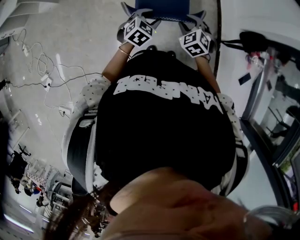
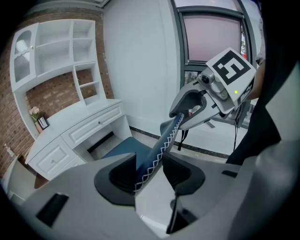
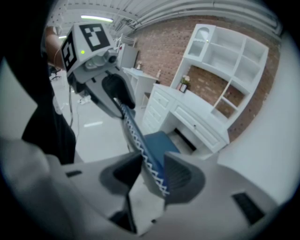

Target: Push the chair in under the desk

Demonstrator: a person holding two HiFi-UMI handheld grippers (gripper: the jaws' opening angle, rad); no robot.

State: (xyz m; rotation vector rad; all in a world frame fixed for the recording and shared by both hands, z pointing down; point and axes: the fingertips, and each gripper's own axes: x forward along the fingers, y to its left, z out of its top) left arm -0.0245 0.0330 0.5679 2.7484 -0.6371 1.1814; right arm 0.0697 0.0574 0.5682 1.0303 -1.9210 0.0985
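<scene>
**A:** Why are both tongs on the chair (image 1: 161, 8)?

**B:** The left tongs (image 2: 149, 172) and the right tongs (image 3: 152, 172) are each closed on the top edge of the back (image 2: 161, 140), one toward each end. Held like that, a push should go in straight rather than swing the chair round.

**A:** Where does the chair stand?

**B:** Its seat (image 3: 158, 140) faces the gap (image 3: 186, 136) under the tabletop (image 3: 199, 110). It is near the gap but seemingly not yet inside.

**A:** Is there room?

**B:** The gap has solid sides and a drawer (image 2: 93, 125) across its top. The seat looks narrower than the gap, but drifting sideways could knock an edge. The floor (image 3: 89, 140) beside the chair looks bare.
</scene>
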